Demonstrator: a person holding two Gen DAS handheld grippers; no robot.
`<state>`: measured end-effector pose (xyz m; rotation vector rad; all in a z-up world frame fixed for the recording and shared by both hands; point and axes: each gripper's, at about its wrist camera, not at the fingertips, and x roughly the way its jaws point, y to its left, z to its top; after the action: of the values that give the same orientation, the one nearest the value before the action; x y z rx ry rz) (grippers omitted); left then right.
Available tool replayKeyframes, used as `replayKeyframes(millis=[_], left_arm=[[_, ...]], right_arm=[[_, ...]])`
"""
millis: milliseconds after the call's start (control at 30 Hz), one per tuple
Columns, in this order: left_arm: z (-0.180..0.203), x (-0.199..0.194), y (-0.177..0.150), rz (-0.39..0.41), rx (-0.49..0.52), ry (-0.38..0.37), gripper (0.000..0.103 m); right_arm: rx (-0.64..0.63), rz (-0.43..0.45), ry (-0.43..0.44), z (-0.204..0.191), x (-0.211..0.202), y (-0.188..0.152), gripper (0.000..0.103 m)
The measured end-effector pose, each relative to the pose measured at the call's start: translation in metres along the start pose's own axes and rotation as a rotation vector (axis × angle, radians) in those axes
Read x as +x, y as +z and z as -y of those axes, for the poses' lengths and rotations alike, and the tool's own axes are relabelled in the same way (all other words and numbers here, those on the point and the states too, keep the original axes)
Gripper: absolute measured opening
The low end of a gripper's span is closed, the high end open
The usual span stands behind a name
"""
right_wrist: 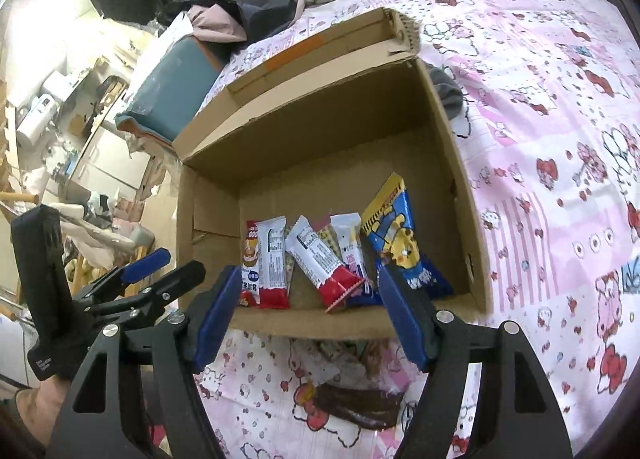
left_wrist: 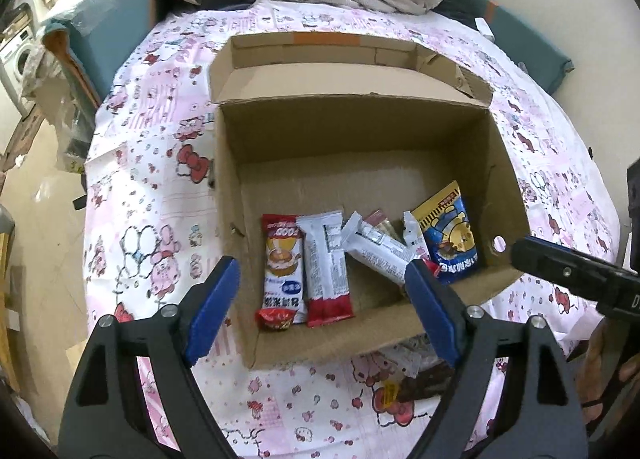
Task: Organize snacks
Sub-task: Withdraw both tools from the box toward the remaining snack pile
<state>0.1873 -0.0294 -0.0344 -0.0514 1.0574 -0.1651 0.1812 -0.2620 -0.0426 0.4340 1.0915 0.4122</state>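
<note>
Hovering left gripper [left_wrist: 320, 295], right gripper [right_wrist: 306, 309], jaws apart

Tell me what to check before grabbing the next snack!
1. Left gripper open and empty: ok.
2. Right gripper open and empty: ok.
3. Box open, with room left: ok.
4. Packed snacks all lying inside the box: ok.
5. More snacks waiting in front of the box, like the brown packet: ok.
6. How many are left outside: cannot tell, the grippers and box edge hide some.
</note>
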Motion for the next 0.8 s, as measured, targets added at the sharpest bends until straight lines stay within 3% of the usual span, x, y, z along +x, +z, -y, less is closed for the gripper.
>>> replayKeyframes(millis=[300,567,700,800], left_arm=[[-0.017,-0.018,-0.027,-0.016,-0.069,-0.001,0.082],[-0.025,-0.013,-0.054,-0.066,-0.218,-0.022,0.082],[-0.008,0.002,-0.078,-0.149,-0.338,-0.081,0.075],[0.010,0.014,-0.093,-0.192,-0.376,-0.064,0.067]], right_arm=[[0.105,-0.013,0.018,0.015,-0.016,-0.032,0.074],[0.145,-0.084,-0.002,0.020,-0.004,-0.051,0.074],[0.183,-0.073,-0.019,0.026,-0.006,-0.051,0.074],[0.237,-0.042,-0.009,0.036,-0.016,-0.051,0.074]])
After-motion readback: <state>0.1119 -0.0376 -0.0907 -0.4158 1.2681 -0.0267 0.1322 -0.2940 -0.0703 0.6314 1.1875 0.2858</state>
